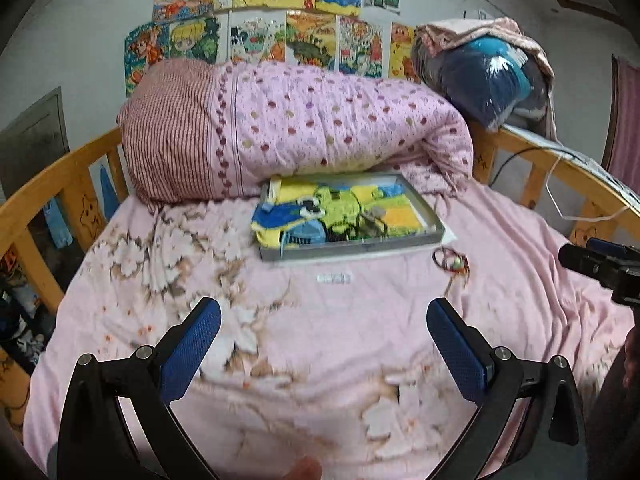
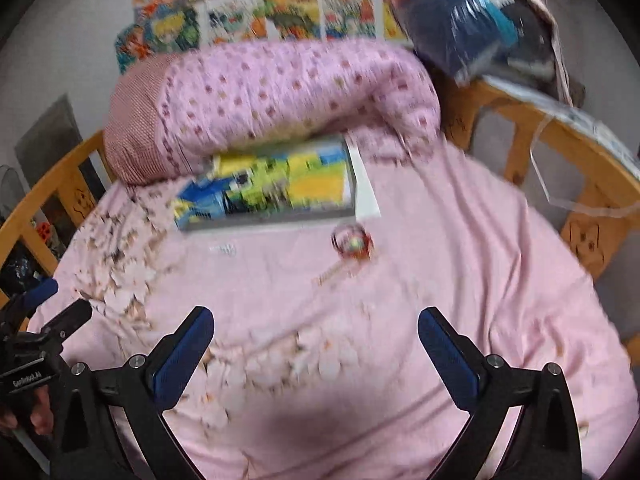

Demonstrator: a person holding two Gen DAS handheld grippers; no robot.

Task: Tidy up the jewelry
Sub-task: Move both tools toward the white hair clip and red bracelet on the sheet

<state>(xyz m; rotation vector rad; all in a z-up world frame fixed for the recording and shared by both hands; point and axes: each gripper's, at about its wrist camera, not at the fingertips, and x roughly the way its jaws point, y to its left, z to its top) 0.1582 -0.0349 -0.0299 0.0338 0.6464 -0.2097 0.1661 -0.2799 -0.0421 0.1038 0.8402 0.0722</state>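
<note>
A flat grey-rimmed tray [image 1: 436,229] lined with a yellow, green and blue picture lies on the pink bed; a few dark jewelry pieces [image 1: 370,222] rest in it. It shows blurred in the right wrist view [image 2: 264,220]. A red bracelet bundle with a thin cord [image 1: 451,261] lies on the sheet right of the tray, also in the right wrist view [image 2: 354,243]. A small clear hair clip [image 1: 334,279] lies in front of the tray, faint in the right wrist view [image 2: 224,249]. My left gripper [image 1: 324,320] and right gripper [image 2: 316,322] are open and empty above the sheet.
A rolled pink dotted quilt [image 1: 320,120] lies behind the tray. Wooden bed rails [image 1: 48,184] run along both sides. A plastic-wrapped blue bundle [image 1: 492,80] sits at the back right. The right gripper body [image 1: 604,268] shows at the right edge.
</note>
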